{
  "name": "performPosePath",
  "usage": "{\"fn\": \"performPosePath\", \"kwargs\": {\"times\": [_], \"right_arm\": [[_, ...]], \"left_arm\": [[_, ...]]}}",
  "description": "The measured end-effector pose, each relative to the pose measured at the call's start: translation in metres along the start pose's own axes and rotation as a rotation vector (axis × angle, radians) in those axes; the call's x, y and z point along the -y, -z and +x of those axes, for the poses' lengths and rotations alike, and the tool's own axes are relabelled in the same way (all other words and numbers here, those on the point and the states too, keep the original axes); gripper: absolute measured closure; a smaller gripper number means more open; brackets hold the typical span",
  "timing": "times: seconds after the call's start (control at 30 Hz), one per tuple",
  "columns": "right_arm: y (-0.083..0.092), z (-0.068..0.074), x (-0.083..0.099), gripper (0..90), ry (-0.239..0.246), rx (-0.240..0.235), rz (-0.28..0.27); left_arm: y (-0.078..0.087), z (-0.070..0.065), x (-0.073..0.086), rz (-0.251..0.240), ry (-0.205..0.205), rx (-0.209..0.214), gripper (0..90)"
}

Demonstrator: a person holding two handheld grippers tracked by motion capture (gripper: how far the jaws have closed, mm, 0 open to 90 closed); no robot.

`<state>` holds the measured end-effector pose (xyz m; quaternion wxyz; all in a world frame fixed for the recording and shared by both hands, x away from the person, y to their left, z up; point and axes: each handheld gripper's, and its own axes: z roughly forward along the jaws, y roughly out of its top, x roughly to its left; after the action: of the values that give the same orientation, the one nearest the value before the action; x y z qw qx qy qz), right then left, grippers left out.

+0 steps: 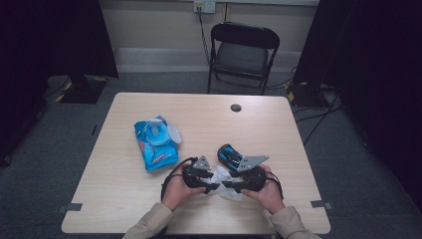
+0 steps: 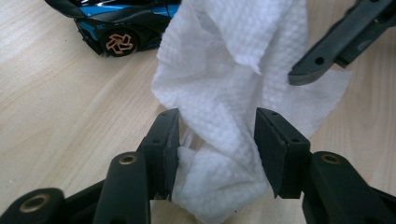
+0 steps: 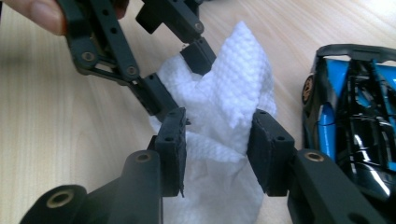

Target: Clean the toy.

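Note:
A crumpled white wipe (image 1: 222,175) lies near the table's front edge, with both grippers meeting on it. My left gripper (image 1: 211,185) comes in from the left and my right gripper (image 1: 229,184) from the right. In the left gripper view the jaws (image 2: 217,119) close on a bunched fold of the wipe (image 2: 224,70), which touches both pads. In the right gripper view the jaws (image 3: 217,116) clamp another part of the wipe (image 3: 233,74), and the left gripper's fingers (image 3: 152,91) reach into it from the far side. A blue and black toy car (image 1: 230,157) sits just behind the grippers.
An opened blue pack of wipes (image 1: 155,144) lies on the light wooden table (image 1: 124,199), left of centre. A cable hole (image 1: 236,107) is near the table's far edge. A black folding chair (image 1: 243,52) stands beyond the table. The car (image 3: 355,116) is close beside my right jaw.

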<state>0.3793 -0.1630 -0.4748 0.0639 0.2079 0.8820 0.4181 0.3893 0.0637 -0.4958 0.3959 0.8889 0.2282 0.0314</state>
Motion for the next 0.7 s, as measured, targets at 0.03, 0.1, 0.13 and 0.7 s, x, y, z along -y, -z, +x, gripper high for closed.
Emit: {"fn": "performPosePath", "kwargs": {"times": [0.03,0.1,0.13,0.7], "right_arm": [[-0.001,0.0,0.001,60.3,0.0,-0.006,0.003],[-0.003,0.001,0.002,60.2,-0.001,-0.013,0.01],[-0.004,0.002,0.002,60.2,0.001,-0.018,0.014],[-0.017,0.007,0.004,59.9,0.031,-0.041,0.056]], "left_arm": [[0.0,0.0,0.0,0.0,-0.009,-0.001,54.7],[-0.001,0.0,0.0,-0.001,-0.008,-0.002,57.0],[0.0,0.001,-0.001,0.007,-0.006,-0.011,59.5],[0.014,0.004,-0.006,-0.042,0.057,0.003,51.3]]}}
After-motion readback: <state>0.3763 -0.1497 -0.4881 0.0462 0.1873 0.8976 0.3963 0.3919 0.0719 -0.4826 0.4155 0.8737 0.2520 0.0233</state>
